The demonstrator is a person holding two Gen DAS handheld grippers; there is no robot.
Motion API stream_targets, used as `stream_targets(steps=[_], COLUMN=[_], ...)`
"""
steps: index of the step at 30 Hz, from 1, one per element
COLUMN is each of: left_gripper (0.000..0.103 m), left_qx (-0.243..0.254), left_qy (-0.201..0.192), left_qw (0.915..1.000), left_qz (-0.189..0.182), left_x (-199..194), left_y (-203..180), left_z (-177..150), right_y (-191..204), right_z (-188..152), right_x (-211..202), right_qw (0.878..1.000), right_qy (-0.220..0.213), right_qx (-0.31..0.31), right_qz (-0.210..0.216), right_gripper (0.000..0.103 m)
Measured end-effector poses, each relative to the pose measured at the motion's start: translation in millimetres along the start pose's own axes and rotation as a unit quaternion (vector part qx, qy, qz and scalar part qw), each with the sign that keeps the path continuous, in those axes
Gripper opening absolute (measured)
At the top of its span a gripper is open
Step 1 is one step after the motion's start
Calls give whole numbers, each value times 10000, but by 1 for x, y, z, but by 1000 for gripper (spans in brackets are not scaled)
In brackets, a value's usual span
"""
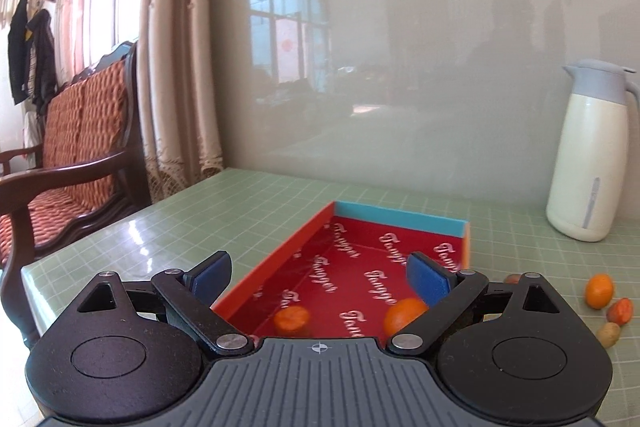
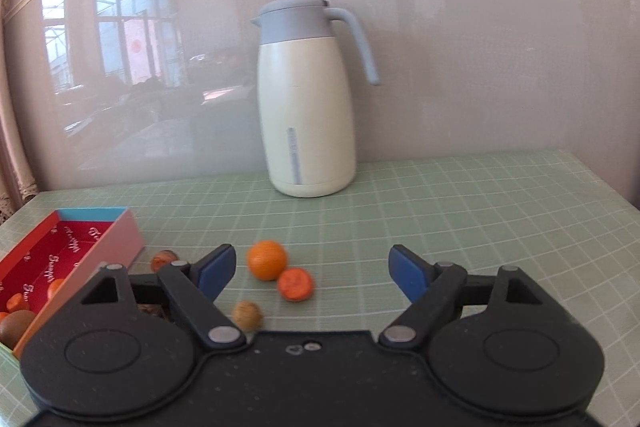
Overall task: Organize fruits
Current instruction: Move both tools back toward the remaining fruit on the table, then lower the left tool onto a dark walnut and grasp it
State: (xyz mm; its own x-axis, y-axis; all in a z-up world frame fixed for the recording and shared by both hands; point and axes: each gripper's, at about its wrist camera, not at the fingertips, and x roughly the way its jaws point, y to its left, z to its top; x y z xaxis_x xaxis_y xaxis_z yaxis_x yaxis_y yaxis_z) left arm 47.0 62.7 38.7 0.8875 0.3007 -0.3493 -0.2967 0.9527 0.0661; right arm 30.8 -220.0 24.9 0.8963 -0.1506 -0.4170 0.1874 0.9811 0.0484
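A red box (image 1: 360, 267) with orange and blue walls lies on the green table; it also shows at the left in the right wrist view (image 2: 72, 243). My left gripper (image 1: 320, 279) is open and empty above the box's near end, over two orange fruits (image 1: 292, 319) (image 1: 402, 313) inside it. My right gripper (image 2: 310, 267) is open and empty above loose fruit on the table: an orange (image 2: 267, 259), a darker orange fruit (image 2: 295, 284), a walnut-like brown one (image 2: 247, 314) and a reddish one (image 2: 163, 259). A brown kiwi (image 2: 16, 325) lies in the box.
A cream thermos jug (image 2: 306, 99) with a grey lid stands at the back by the glossy wall panel; it also shows in the left wrist view (image 1: 590, 155). A wooden cushioned bench (image 1: 68, 155) stands left of the table, whose left edge (image 1: 80, 239) is near.
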Motion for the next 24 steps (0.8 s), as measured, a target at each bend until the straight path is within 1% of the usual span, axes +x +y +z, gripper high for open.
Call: stream_targets(steps=[6, 9, 14, 18, 24], left_gripper=[94, 94, 94, 94, 94], left_qx=[236, 343, 561, 882, 1399], left_qy=[-203, -221, -267, -198, 2], left_qw=[9989, 9979, 9945, 9898, 9818], left_qz=[-342, -502, -842, -1103, -1287], left_x=[-11, -15, -21, -23, -18], left_y=[-30, -42, -67, -91, -124], left_z=[-3, -5, -9, -16, -31], right_y=[-32, -47, -70, -85, -105], right_z=[0, 0, 0, -2, -3], right_x=[-4, -7, -12, -18, -25], right_qw=[9991, 9978, 9957, 9940, 9910], right_qy=[-52, -92, -154, -183, -213], right_qx=[212, 346, 529, 626, 865], right_qz=[-366, -561, -747, -882, -998], right_gripper=[84, 84, 84, 84, 84])
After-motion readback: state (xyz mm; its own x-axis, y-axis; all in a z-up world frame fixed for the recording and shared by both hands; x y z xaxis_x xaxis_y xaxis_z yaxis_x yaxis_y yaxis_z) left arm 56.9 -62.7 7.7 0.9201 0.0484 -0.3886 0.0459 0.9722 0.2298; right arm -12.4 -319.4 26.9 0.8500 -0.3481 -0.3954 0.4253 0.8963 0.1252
